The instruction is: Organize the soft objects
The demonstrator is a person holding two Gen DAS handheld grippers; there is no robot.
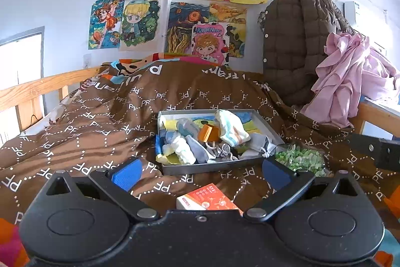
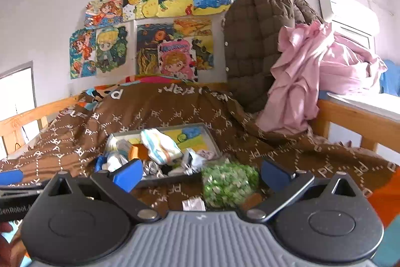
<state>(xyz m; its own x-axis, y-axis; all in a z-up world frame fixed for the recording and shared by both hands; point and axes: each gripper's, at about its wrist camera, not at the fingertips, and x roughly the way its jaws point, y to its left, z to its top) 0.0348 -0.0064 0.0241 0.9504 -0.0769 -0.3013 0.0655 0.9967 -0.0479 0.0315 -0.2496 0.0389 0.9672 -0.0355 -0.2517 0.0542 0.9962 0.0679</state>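
Note:
A grey tray (image 1: pixel 212 166) (image 2: pixel 210 135) rests on the brown bedspread, filled with several rolled socks and small cloths, a striped white cloth (image 1: pixel 232 128) (image 2: pixel 161 145) and an orange cup (image 1: pixel 209 132) (image 2: pixel 137 151). A clear bag of green pieces (image 1: pixel 301 158) (image 2: pixel 228 183) lies just right of the tray. My left gripper (image 1: pixel 201 173) hovers open in front of the tray's near edge, holding nothing. My right gripper (image 2: pixel 200 175) is open too, with the green bag between and beyond its fingers, not gripped.
An orange and white box (image 1: pixel 208 197) lies on the bedspread (image 1: pixel 100 121) close under the left gripper. A brown quilted jacket (image 1: pixel 295 41) and pink cloth (image 1: pixel 350 74) hang at the right. Wooden bed rails (image 1: pixel 37 89) run along both sides. Drawings cover the wall.

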